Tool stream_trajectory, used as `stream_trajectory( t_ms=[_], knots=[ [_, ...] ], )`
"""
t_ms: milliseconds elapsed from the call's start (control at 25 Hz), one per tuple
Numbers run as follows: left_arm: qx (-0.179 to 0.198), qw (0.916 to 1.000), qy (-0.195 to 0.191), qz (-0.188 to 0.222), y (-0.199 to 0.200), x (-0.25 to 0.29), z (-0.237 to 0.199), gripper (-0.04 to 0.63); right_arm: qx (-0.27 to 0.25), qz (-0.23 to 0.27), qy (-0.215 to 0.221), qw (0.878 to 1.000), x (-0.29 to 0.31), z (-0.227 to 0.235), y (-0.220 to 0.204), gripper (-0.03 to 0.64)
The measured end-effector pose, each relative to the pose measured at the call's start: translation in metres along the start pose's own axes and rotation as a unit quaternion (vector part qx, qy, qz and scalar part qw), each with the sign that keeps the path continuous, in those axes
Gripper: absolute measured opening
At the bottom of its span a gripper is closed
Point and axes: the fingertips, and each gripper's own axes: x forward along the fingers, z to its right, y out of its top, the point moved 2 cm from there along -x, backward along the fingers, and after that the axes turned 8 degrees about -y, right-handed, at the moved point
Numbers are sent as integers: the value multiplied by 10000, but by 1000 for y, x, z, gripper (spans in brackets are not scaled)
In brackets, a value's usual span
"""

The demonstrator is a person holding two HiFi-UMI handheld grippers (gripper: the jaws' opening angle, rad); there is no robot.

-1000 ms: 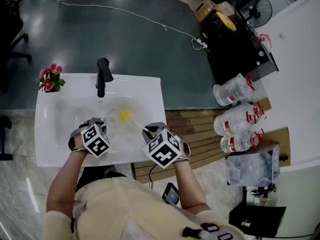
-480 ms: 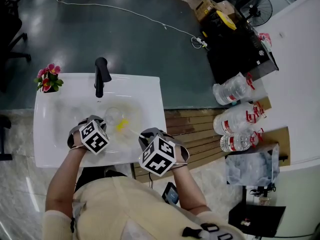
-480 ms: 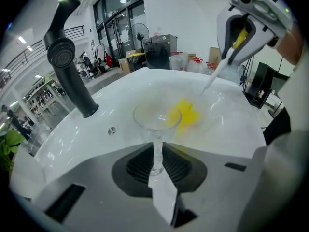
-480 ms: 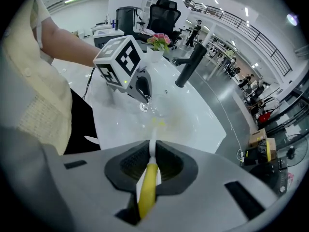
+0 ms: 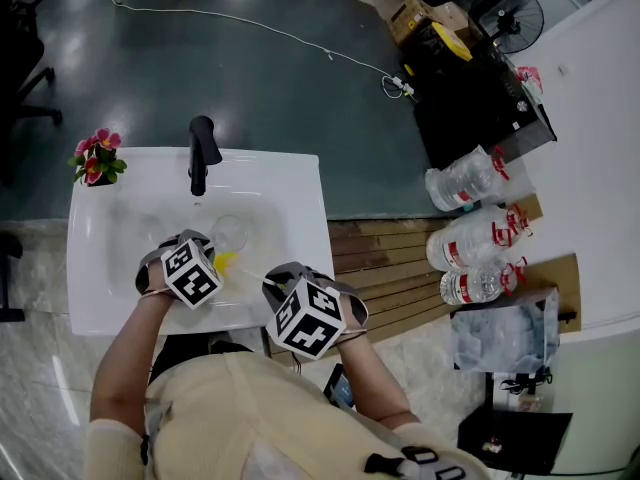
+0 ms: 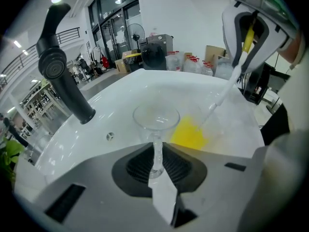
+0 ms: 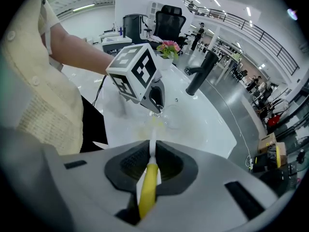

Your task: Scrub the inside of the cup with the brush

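Note:
A clear stemmed cup (image 6: pixel 156 117) is held by its stem in my left gripper (image 6: pixel 155 154), which is shut on it over the white sink (image 5: pixel 120 218). In the head view the cup (image 5: pixel 230 233) sits just ahead of the left gripper (image 5: pixel 203 252). My right gripper (image 7: pixel 151 153) is shut on the brush's yellow handle (image 7: pixel 147 190); its white shaft runs forward. The yellow brush head (image 6: pixel 189 134) hangs outside the cup, just to the right of its bowl, and shows in the head view (image 5: pixel 226 261) too. The right gripper (image 5: pixel 275 283) is near the sink's front edge.
A black faucet (image 5: pixel 200 153) stands at the back of the sink, and a small pot of pink flowers (image 5: pixel 97 158) is on its back left corner. Water bottles (image 5: pixel 470 238) lie on the floor to the right. A wooden slatted platform (image 5: pixel 400 268) adjoins the sink.
My right gripper has drawn back toward the person and leftward. The yellow brush head has slid from the cup's mouth to a spot beside the left gripper. The left gripper has hardly moved.

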Motion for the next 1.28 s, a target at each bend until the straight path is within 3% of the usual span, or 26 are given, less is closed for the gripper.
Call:
stream_trajectory(
  t_ms=[960,1280],
  knots=[
    [250,9996,100,-102,-2,0,2,58,361,737,79,9966,-61,19,-12,48],
    [623,9974,254,-252,-5,2,7,60,680,953,-474,9920,-79,49,-11,48]
  ],
)
